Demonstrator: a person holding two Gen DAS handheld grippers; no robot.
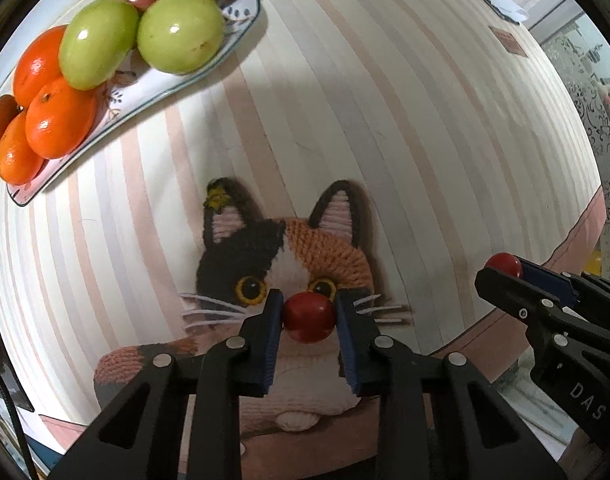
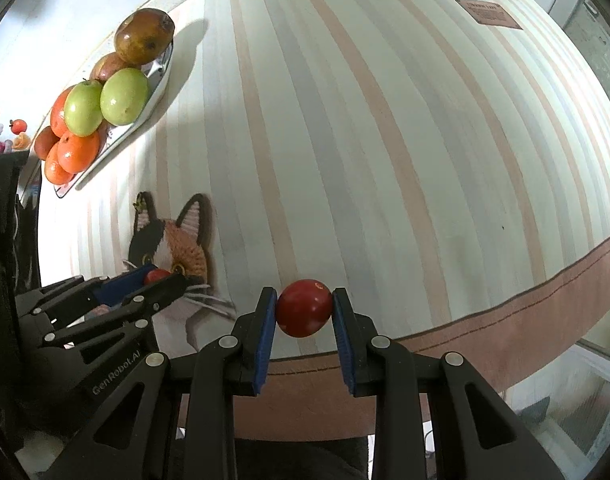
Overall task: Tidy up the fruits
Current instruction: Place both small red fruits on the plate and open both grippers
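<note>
My left gripper (image 1: 309, 304) is shut on a small dark red fruit (image 1: 308, 316), right over the knitted cat mat (image 1: 273, 256). Its blue pads press the fruit from both sides. In the right wrist view the left gripper (image 2: 161, 276) shows at the left with that red fruit (image 2: 155, 275) between its tips. My right gripper (image 2: 304, 296) is shut on a second, slightly larger red fruit (image 2: 304, 308) near the table's front edge. From the left wrist view the right gripper (image 1: 501, 270) shows at the right with its red fruit (image 1: 504, 264).
A white patterned plate (image 1: 233, 20) at the far left carries green apples (image 1: 179, 32), oranges (image 1: 59, 118), a reddish apple and a brownish pear (image 2: 144, 35). The striped tablecloth (image 2: 365, 140) ends in a pink border (image 2: 505, 340) at the front.
</note>
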